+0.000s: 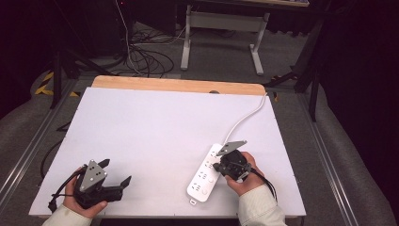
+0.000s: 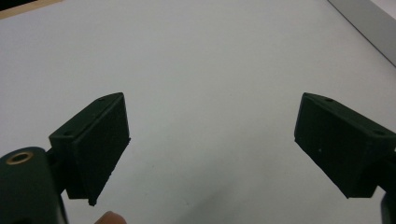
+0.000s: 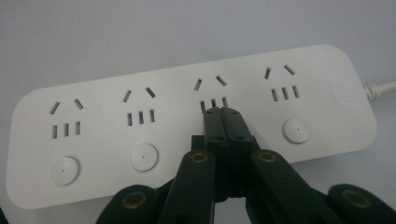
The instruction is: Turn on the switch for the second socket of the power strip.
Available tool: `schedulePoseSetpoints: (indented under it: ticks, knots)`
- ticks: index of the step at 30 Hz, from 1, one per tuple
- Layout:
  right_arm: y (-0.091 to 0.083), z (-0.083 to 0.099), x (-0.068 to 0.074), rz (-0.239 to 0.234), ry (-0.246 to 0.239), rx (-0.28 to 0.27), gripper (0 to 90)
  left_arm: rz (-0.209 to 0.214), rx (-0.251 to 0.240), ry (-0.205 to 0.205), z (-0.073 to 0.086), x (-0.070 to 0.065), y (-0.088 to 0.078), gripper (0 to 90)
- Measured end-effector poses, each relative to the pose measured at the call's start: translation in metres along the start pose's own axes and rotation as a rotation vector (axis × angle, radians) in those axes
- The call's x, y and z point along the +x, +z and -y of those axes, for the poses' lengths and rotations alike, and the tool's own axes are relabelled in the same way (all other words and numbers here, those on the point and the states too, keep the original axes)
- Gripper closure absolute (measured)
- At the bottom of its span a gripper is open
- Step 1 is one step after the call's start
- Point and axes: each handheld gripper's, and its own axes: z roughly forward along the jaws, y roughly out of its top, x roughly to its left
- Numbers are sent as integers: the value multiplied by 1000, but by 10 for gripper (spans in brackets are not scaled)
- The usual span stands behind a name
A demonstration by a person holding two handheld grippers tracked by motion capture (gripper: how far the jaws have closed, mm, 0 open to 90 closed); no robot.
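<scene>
The right gripper is seen clenched, its two jaws pressed flat together with nothing between them, their tips set down on a white power strip at the third of its four socket groups, where that group's round button would sit. The strip is laid on the white table near the right edge, its near end close to the front edge; its white cable is run off toward the far right corner. The left gripper is held released, jaws spread wide over bare tabletop near the front left corner, well apart from the strip. Broad open surface is left between the two grippers and toward the wooden far edge.
</scene>
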Motion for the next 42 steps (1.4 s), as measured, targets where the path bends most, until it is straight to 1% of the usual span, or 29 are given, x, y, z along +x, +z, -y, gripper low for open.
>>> schedulePoseSetpoints:
  ticks: [14,39,42]
  knots:
    - [0,1,-2,-10,6,-2,900,0,4,3,0,0,1,110]
    - [2,1,-1,-13,5,6,900,-5,5,7,0,-1,1,110]
    - [2,2,-2,-16,12,-3,900,-5,5,8,0,-1,1,110]
